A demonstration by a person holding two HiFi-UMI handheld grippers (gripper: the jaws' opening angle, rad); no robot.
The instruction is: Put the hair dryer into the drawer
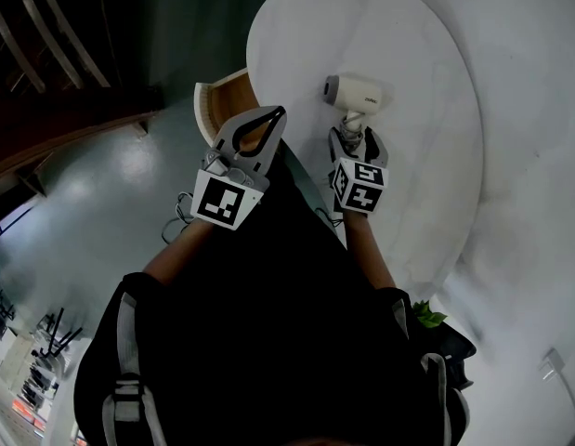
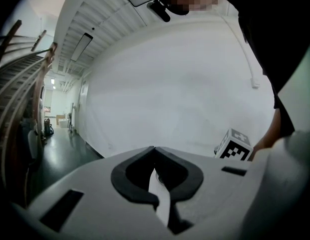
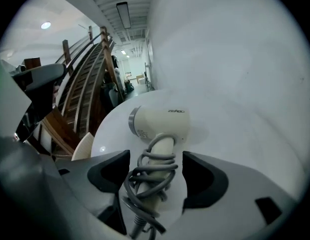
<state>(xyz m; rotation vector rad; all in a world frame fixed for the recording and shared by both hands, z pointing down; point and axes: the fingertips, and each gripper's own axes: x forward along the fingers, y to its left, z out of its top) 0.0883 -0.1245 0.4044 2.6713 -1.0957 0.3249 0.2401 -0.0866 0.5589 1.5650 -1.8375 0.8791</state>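
A white hair dryer (image 1: 358, 92) lies on the round white table (image 1: 426, 156), its grey cord wound round the handle (image 3: 156, 171). My right gripper (image 1: 355, 142) sits over the handle's end. In the right gripper view this gripper (image 3: 156, 159) is open, one dark pad (image 3: 110, 171) on each side of the handle, a gap showing on both sides. My left gripper (image 1: 273, 115) is shut and empty, off the table's left edge; in its own view its tips (image 2: 155, 151) meet against a white wall. No drawer is clearly visible.
A curved wooden and white piece (image 1: 222, 96) sits at the table's left edge, just beyond the left gripper. A wooden staircase (image 3: 89, 84) rises to the left over a dark glossy floor (image 1: 111, 184). A green plant (image 1: 426, 316) stands near the person's right elbow.
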